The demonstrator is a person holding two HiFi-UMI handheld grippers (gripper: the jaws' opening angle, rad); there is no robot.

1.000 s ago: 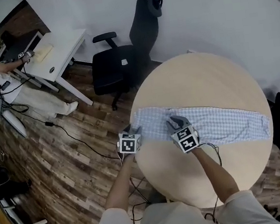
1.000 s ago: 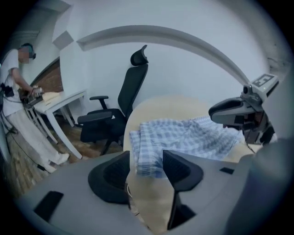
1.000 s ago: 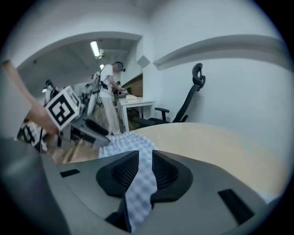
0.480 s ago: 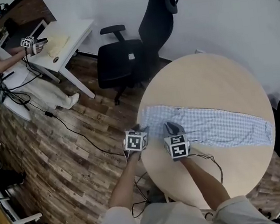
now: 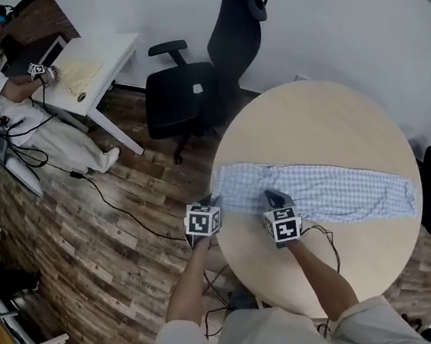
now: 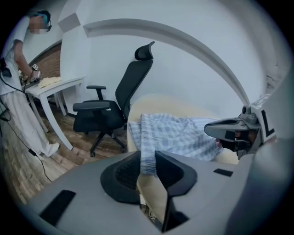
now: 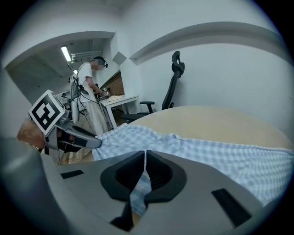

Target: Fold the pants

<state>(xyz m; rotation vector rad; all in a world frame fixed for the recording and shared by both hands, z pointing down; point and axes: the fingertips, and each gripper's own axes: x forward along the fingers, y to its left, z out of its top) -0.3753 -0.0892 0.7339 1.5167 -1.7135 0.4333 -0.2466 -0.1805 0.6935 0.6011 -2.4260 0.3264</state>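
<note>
Jaws just closed, both pinching pants [image 5: 335,189] edge

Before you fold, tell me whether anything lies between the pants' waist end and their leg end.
Nothing visible does. The pants lie stretched across the round table, bare tabletop around them. A thin cable lies nearer the person, outside that stretch.
</note>
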